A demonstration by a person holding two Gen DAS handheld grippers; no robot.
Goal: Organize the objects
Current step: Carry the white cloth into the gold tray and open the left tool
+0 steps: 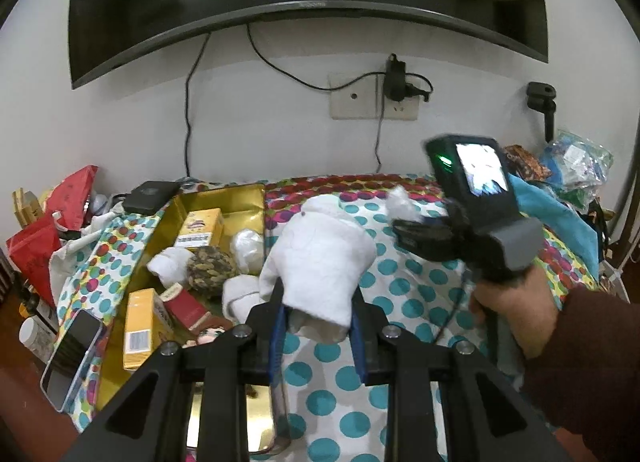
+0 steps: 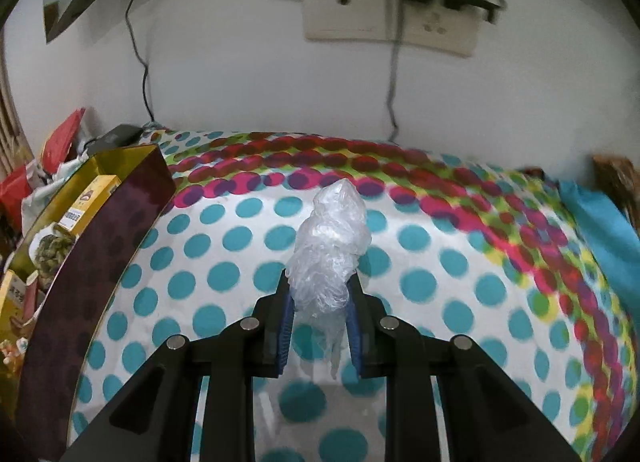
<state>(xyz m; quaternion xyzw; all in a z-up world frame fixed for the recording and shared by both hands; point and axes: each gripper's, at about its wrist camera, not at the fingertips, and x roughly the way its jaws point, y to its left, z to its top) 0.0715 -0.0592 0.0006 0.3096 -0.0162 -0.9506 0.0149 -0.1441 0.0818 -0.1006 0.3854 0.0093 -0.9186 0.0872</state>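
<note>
My left gripper (image 1: 318, 298) is shut on a white cloth bundle (image 1: 320, 254), held above the polka-dot cloth just right of the gold tin box (image 1: 224, 198). My right gripper (image 2: 320, 294) is shut on a crumpled clear plastic wad (image 2: 330, 246) over the dotted cloth. In the left wrist view the right gripper (image 1: 404, 218) shows at the right, blurred, a hand (image 1: 516, 310) on its handle, with the plastic wad (image 1: 400, 202) at its tip. The box holds yellow cartons (image 1: 198, 228), white cloth rolls (image 1: 248, 246) and a brown woven ball (image 1: 210, 268).
The polka-dot cloth (image 2: 440, 282) covers the table up to the wall. A phone (image 1: 72, 354) lies at the left edge. Red bags (image 1: 48, 230) and clutter crowd the far left. A blue cloth (image 1: 560, 214) and plastic bags (image 1: 576, 162) sit at the right. Cables hang from a wall socket (image 1: 372, 98).
</note>
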